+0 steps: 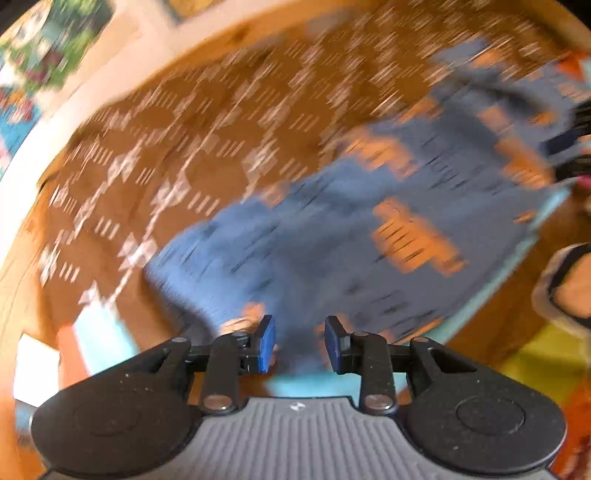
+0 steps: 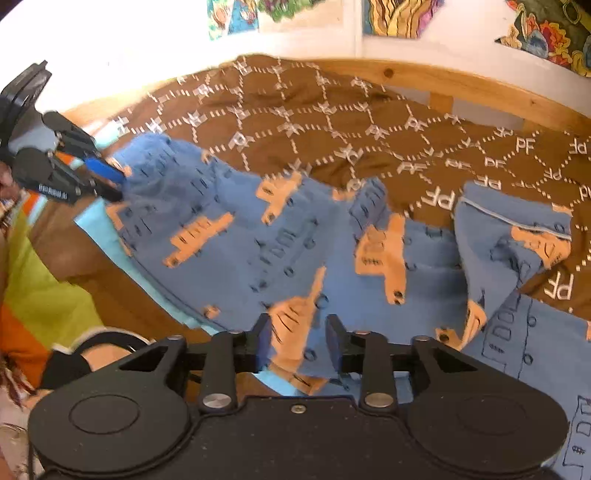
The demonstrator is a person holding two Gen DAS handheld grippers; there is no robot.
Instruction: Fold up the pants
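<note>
The blue pants (image 2: 295,251) with orange truck prints lie spread across a brown patterned bedspread (image 2: 332,122). In the blurred left wrist view the pants (image 1: 351,236) run from the fingers to the right edge. My left gripper (image 1: 300,343) is open, with the near edge of the cloth lying between its blue pads. It also shows in the right wrist view (image 2: 109,181) at the pants' left end. My right gripper (image 2: 298,345) is open with the pants' near edge between its fingers.
A wooden bed frame (image 2: 461,88) runs behind the bedspread, under a white wall with colourful pictures (image 2: 402,18). A light blue sheet edge (image 2: 122,258) shows beside the pants. A green and orange cloth (image 2: 40,295) lies at the left.
</note>
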